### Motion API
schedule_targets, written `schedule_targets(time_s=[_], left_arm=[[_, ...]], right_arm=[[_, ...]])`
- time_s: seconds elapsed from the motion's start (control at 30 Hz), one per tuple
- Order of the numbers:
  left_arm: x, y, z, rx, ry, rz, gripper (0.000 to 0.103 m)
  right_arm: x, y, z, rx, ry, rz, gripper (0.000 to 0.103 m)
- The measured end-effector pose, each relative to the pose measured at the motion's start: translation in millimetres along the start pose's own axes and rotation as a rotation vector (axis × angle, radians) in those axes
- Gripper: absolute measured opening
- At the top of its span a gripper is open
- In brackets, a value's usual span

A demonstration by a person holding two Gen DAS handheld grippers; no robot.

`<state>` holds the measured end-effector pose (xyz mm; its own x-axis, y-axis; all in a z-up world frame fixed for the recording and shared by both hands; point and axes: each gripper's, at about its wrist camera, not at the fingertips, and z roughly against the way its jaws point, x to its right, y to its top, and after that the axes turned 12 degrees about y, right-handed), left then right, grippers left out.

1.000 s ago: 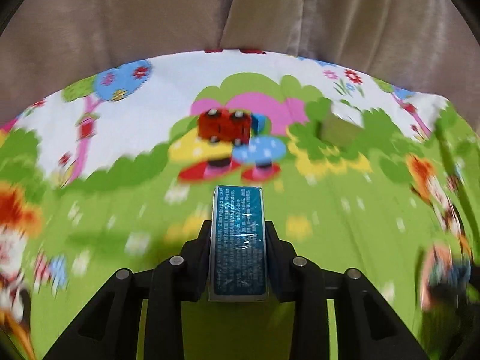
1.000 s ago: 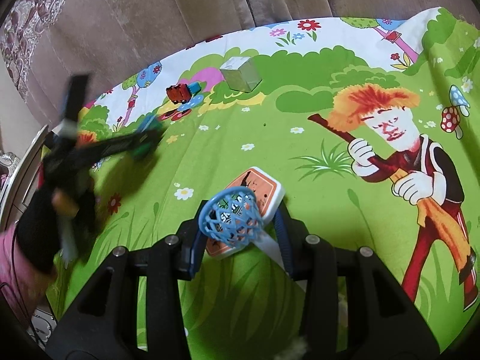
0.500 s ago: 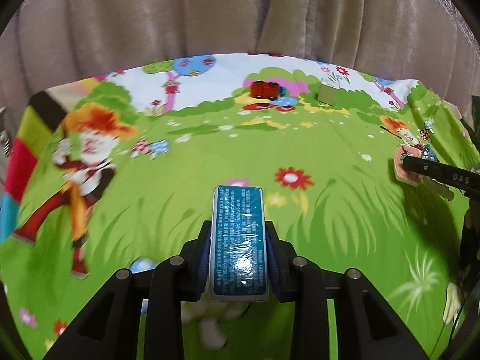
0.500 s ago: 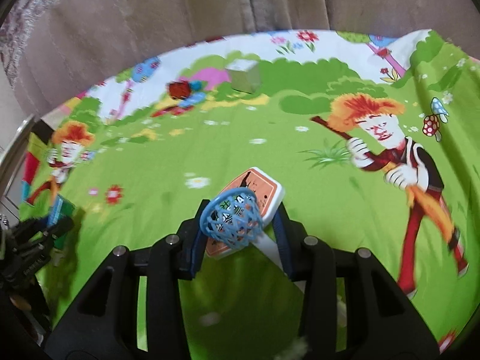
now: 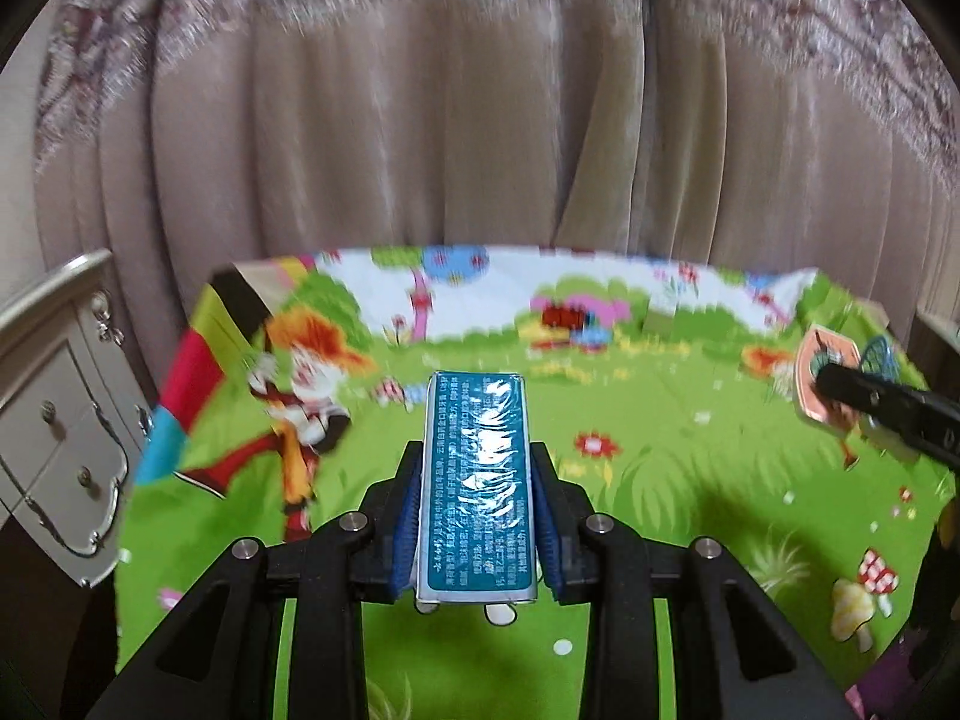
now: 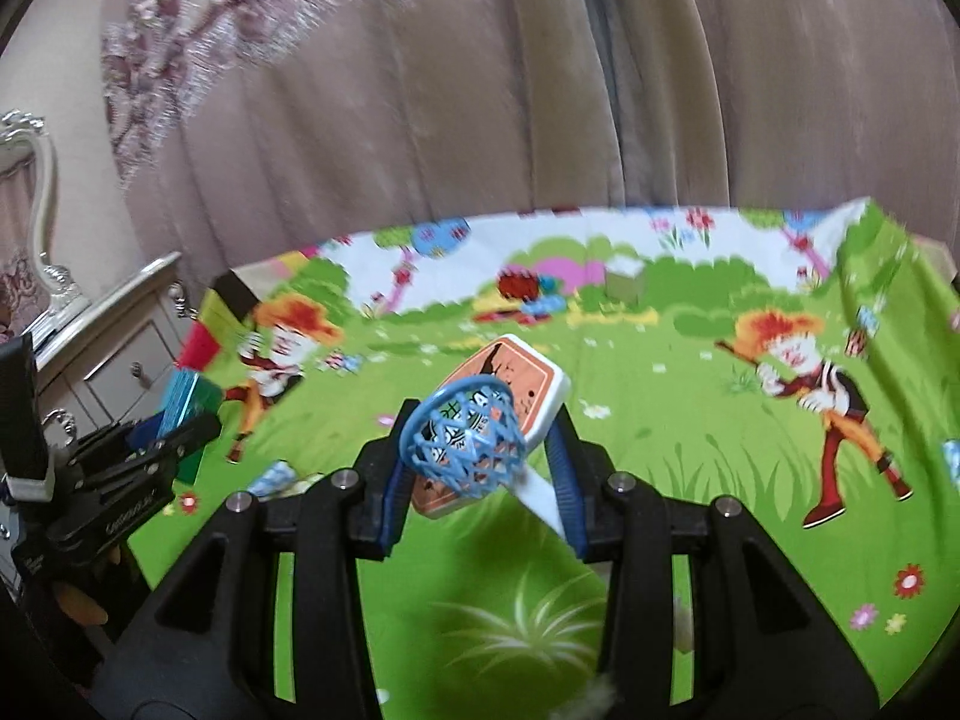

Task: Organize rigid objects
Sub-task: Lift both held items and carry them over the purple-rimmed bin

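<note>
While my left tongs (image 5: pixel 477 516) clamp the blue box (image 5: pixel 477 486) and my right tongs (image 6: pixel 480 474) grip the toy hoop (image 6: pixel 480 426) above the cartoon cloth (image 5: pixel 660 480), I should lower both level, beside the red toy car (image 5: pixel 561 317).

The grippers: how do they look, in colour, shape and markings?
Both the left gripper and the right gripper are black angular frames with silver screws and blue pads. The left gripper carries white lettering on its side in the right wrist view, too blurred to read.
</note>
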<state>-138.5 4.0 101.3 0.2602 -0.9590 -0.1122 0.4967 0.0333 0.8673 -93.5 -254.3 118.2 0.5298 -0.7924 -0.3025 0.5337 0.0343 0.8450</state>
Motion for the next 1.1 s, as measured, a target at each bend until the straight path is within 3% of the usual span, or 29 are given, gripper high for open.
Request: schedule_targets(time_s=[0.4, 1.1], left_arm=[[6.4, 27.1, 67.1, 0.178, -0.052, 0.009, 0.034], [86.4, 34.4, 155.4, 0.341, -0.216, -0.144, 0.034]], right_arm=[[-47.7, 5.0, 89.8, 0.118, -0.045, 0.148, 0.045], [-31.3, -20.8, 214.0, 0.206, -0.216, 0.168, 0.045]])
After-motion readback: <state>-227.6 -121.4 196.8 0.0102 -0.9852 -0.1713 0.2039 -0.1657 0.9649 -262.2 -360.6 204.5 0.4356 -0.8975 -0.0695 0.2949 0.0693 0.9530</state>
